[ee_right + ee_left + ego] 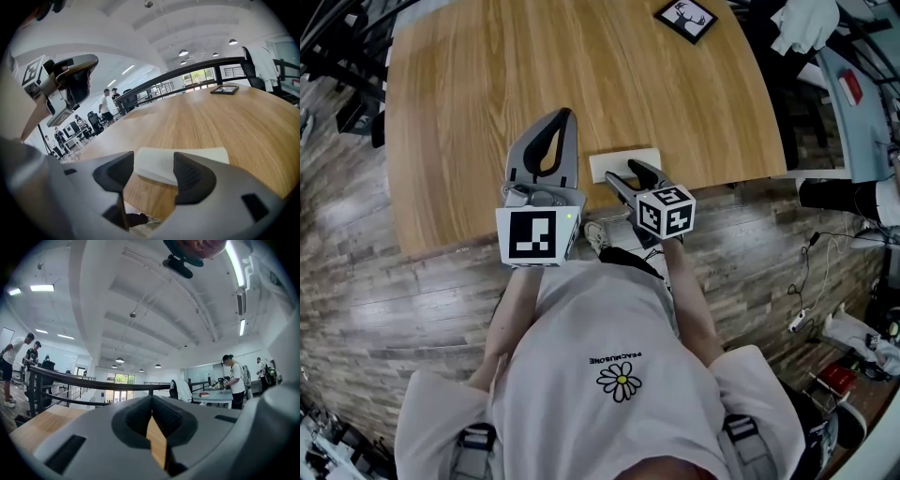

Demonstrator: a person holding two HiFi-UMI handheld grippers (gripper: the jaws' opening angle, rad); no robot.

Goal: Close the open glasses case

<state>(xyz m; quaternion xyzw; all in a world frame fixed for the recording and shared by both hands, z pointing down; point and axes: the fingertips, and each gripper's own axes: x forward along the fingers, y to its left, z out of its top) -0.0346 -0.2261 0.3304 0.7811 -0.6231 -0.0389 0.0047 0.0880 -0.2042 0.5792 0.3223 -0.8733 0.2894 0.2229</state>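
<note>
A flat white glasses case [623, 161] lies near the front edge of the round wooden table [487, 112]. From here it looks like a low slab, and I cannot tell whether its lid is up. My right gripper [622, 172] is open just above the case's near end. In the right gripper view the case [187, 161] sits right ahead of the spread pads [194, 176], with nothing between them. My left gripper [567, 114] hovers left of the case, tilted upward. Its tips meet with nothing held, and its camera sees mostly ceiling past the gripper [151, 399].
A black-framed picture [685, 17] rests at the far right of the table and also shows as a dark frame [224, 90]. The table's near edge [581, 220] drops to plank floor. The raised left gripper [70, 79] stands to the case's left. People and desks are far behind.
</note>
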